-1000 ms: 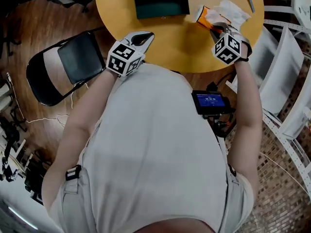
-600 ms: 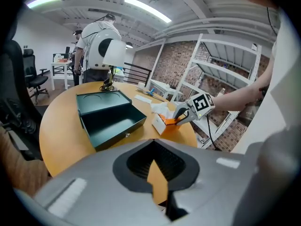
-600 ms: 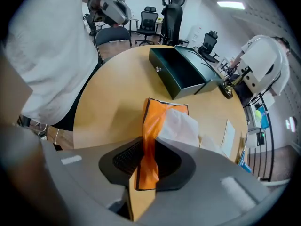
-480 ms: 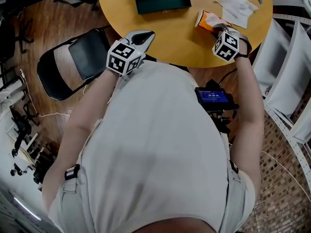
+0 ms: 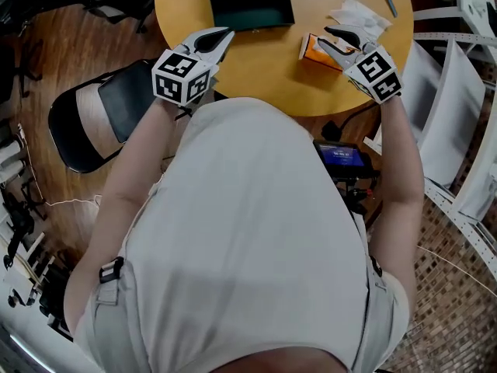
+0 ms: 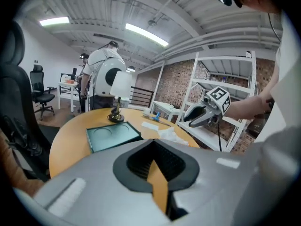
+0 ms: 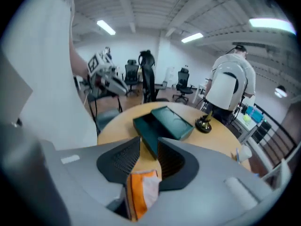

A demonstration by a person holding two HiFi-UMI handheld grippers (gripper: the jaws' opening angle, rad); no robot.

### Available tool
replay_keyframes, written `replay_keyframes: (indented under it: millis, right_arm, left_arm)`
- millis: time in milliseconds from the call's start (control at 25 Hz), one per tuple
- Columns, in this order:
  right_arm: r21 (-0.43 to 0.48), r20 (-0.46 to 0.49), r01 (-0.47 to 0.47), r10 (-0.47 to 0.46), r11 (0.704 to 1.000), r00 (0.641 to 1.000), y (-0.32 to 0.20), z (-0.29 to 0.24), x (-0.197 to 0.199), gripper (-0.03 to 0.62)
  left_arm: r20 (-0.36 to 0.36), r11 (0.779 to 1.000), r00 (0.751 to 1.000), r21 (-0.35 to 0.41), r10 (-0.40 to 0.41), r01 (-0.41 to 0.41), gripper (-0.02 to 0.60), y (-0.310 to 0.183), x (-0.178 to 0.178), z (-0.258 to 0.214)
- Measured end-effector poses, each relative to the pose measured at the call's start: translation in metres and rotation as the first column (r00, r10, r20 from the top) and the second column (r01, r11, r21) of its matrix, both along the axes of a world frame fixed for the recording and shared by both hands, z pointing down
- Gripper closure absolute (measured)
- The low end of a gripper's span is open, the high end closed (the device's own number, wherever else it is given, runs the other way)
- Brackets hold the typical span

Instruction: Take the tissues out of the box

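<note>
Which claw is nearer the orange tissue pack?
Right. The right claw is at the orange tissue pack, jaws opening with it between them; the left claw is far off to its left.

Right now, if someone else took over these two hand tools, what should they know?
Left gripper: shut, empty, over the table's near edge.
Right gripper: jaws opening, orange tissue pack between them, pads apparently off it.
Done: some white tissues lie on the table beyond the pack.
Left: white shows in the pack's opening; pull out the rest.
</note>
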State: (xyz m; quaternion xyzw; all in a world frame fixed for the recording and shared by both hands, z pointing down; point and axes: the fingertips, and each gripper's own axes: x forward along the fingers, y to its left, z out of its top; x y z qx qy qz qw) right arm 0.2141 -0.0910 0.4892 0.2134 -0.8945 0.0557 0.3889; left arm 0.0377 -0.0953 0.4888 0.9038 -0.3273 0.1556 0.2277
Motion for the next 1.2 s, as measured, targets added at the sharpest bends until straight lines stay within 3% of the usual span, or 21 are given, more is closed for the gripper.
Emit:
replay_keyframes:
  millis: [120,280,440,920,1200]
  right_arm:
    - [-0.004,0.266,-0.055,0.054,0.999,0.963,-0.007,-0.055,-0.026,0.495]
    - [-0.005,0.403,-0.105,0.098,0.994,0.910,-0.016,-0.075,-0.044,0.545]
    - [-0.016,0.430,-0.133,0.127,0.991,0.894,-0.013,-0.069,-0.038,0.592]
    - [0.021,0.412,-0.111,0.092,0.994,0.906,0.005,-0.044,-0.022,0.594]
    - [0.035,0.419,-0.095,0.072,0.995,0.905,0.007,-0.067,-0.042,0.594]
  left_arm:
    - [-0.049,0.997,0.999,0.079,-0.006,0.010,0.581,-0.019,-0.001,-0.038]
    - [-0.084,0.992,0.996,0.128,0.012,-0.001,0.581,-0.029,0.000,-0.056]
    - [-0.056,0.993,0.998,0.113,0.037,-0.031,0.581,-0.023,0.011,-0.044]
    - [-0.038,0.993,0.996,0.090,0.078,-0.075,0.581,-0.020,0.042,-0.020]
    - [-0.035,0.992,0.997,0.103,0.076,-0.072,0.581,-0.018,0.026,-0.045]
